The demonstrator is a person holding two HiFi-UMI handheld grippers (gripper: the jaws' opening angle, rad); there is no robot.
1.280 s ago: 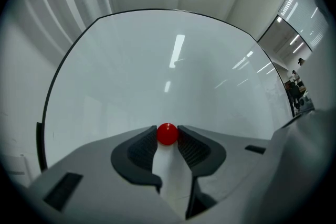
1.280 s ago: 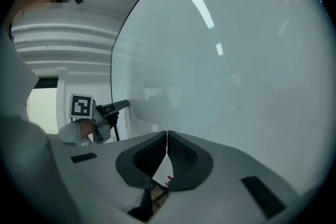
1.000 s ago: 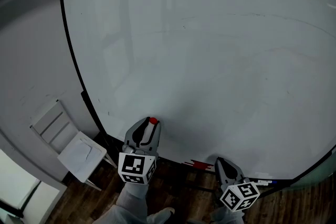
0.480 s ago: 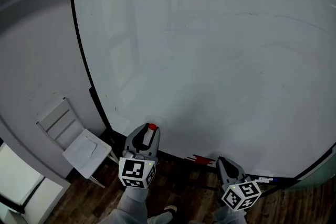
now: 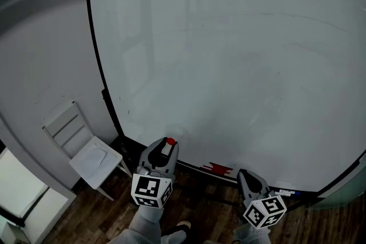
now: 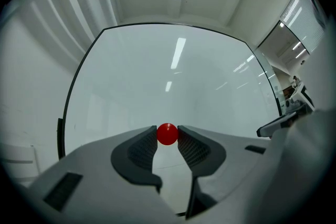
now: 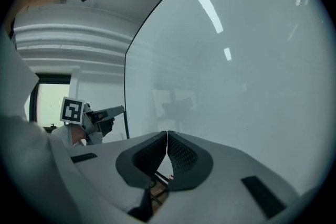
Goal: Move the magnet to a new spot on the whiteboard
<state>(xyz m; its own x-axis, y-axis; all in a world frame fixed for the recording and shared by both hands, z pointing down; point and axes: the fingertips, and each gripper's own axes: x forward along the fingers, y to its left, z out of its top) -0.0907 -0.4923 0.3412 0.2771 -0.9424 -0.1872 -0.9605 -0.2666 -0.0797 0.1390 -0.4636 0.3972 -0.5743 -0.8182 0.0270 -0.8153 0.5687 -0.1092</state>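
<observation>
The red magnet (image 6: 167, 134) was pinched between the tips of the left gripper (image 5: 167, 146), low before the whiteboard (image 5: 229, 54) near its left edge, presumably for carrying to a fresh spot, while the right gripper (image 7: 167, 139) was held closed, empty and aside.

Left hand-held gripper (image 5: 168, 147) pinches the magnet (image 6: 167, 134); right hand-held gripper (image 7: 167, 140) is closed.

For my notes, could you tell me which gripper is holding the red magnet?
The left gripper: its jaws pinch the red magnet, while the right gripper is shut on nothing.
</observation>
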